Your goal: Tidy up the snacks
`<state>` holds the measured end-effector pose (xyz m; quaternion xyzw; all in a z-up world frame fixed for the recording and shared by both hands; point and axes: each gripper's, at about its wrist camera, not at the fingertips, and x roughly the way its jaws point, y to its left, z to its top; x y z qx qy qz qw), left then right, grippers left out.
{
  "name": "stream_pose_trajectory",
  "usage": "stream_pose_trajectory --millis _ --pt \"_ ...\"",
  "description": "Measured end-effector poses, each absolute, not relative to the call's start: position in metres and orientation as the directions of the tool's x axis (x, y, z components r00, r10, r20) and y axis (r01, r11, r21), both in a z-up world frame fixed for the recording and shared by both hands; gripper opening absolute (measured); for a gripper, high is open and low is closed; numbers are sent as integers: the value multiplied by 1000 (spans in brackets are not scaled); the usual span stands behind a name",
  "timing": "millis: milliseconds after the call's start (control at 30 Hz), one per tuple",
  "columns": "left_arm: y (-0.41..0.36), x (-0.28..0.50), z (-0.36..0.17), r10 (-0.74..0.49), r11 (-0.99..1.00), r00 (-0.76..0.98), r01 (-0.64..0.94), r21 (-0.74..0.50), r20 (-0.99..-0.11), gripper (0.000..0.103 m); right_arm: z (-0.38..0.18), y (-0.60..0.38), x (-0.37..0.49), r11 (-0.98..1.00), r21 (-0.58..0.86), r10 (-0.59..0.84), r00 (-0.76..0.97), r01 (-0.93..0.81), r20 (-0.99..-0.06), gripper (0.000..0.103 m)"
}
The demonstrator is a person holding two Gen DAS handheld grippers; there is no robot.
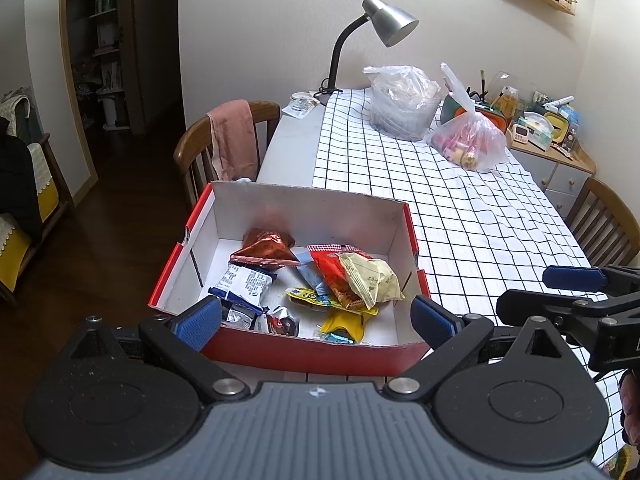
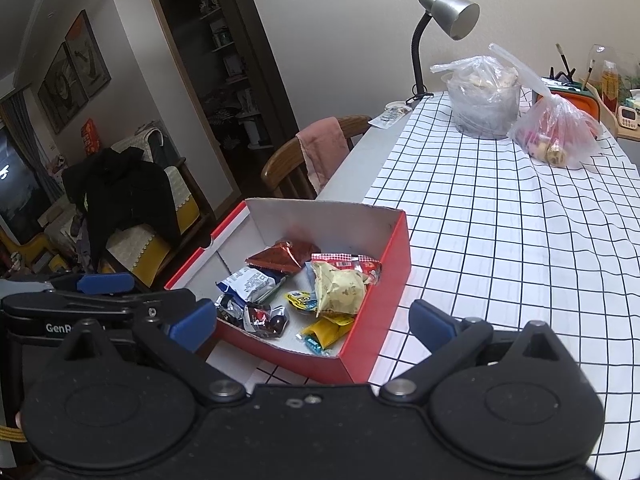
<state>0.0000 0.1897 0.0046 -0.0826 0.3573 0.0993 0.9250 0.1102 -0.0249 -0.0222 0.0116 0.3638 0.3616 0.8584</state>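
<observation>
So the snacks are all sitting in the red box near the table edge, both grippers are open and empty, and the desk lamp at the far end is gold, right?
Not quite: the desk lamp is silver with a black neck, as the right wrist view shows. The rest holds: the snacks lie in the red box, and the left gripper and right gripper are open and empty.

At frame centre, the red cardboard box with white inside [image 1: 412,236] holds perhaps foil, brown-red packet [image 1: 266,248]; white tablecloth with black grid [image 1: 460,200] at right.
</observation>
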Motion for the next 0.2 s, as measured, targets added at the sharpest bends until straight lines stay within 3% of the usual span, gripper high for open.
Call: stream_pose_trajectory --millis 200 --pt "185 5 2 111 968 721 -233 -89 -684 101 -25 -34 114 752 289 619 484 -592 -619 103"
